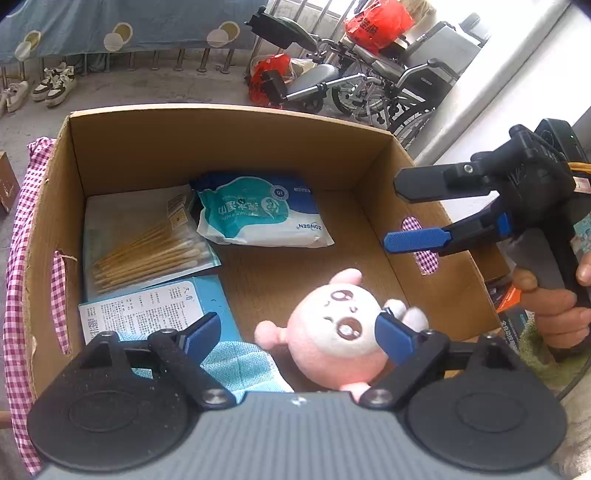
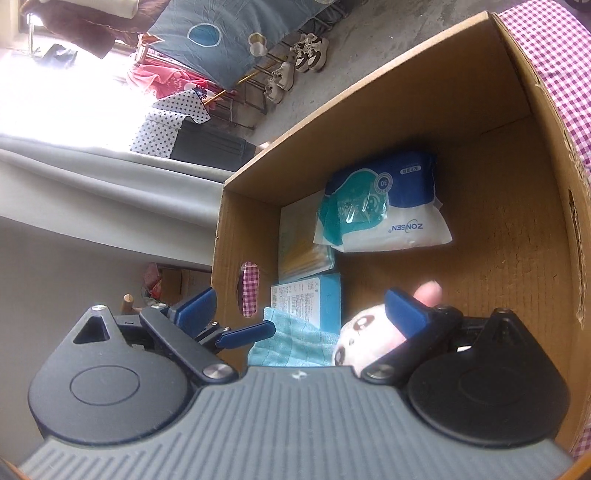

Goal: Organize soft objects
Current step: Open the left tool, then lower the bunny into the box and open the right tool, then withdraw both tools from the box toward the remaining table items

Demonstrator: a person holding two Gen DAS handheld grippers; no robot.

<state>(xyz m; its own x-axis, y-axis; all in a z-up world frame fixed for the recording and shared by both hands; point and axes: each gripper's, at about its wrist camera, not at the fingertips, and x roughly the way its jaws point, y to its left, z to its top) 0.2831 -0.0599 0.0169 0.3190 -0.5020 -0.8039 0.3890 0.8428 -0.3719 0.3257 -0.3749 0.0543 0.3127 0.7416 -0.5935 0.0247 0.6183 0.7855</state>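
Both tools gape wide: left tool (image 1: 299,334) over a round, fuzzy pink plush toy (image 1: 332,332) in the corrugated brown cardboard box (image 1: 229,147); right tool (image 2: 301,310) beside a glossy wet-wipe pack (image 2: 384,210).

Pink plush toy (image 1: 334,328) lies in the cardboard box (image 1: 229,147) between the wide-spread left claw (image 1: 299,332).

We are looking over a grey concrete floor (image 1: 147,88), where sneakers (image 1: 55,83) are sitting below a hanging blue blanket (image 1: 110,22). A folded wheelchair (image 1: 369,77) is carrying a red plastic bag (image 1: 376,22), and daylight is glaring in beside a grey curtain (image 2: 92,177).
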